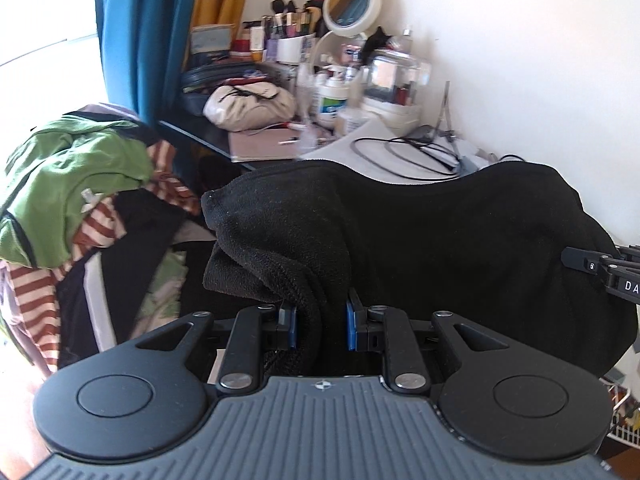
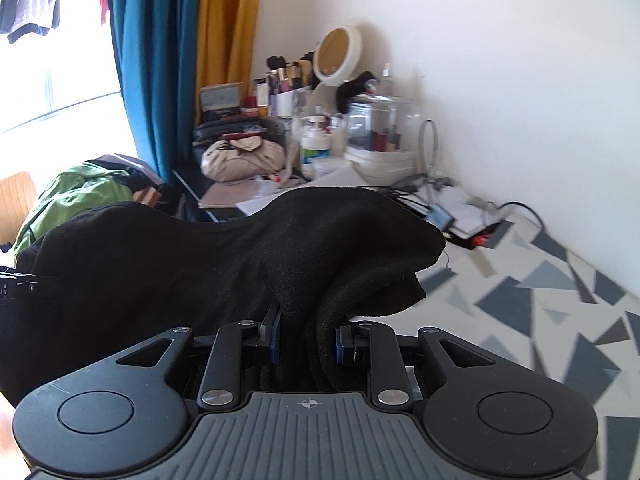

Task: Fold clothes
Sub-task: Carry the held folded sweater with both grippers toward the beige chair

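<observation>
Stretching across both wrist views, a large black fleece garment hangs in the air between the two claws, its upper edge sagging in the middle and bunching into thick folds at each end. It hides most of what lies behind it.

Behind the garment, on the left, a heap of unfolded clothes sits piled up: a green shirt on top, a red-and-white striped piece under it, dark fabric below. Teal and mustard curtains hang beside a bright window. On the right, a bedcover with grey triangle print spreads out under the garment's right end.

A dark table against the white wall is crowded with cosmetics, among them a round white-framed mirror, a cream drawstring pouch, a white pump bottle with a blue-green label and a loop of black cable.

The left claw is clamped on a rolled bunch of the black fleece, the fabric filling the gap between its blue pads. The right claw grips the opposite end in the same way, folds of fleece pinched between its pads and spilling over to the right. Each claw's tip shows at the edge of the other's view, pressed into the cloth.
</observation>
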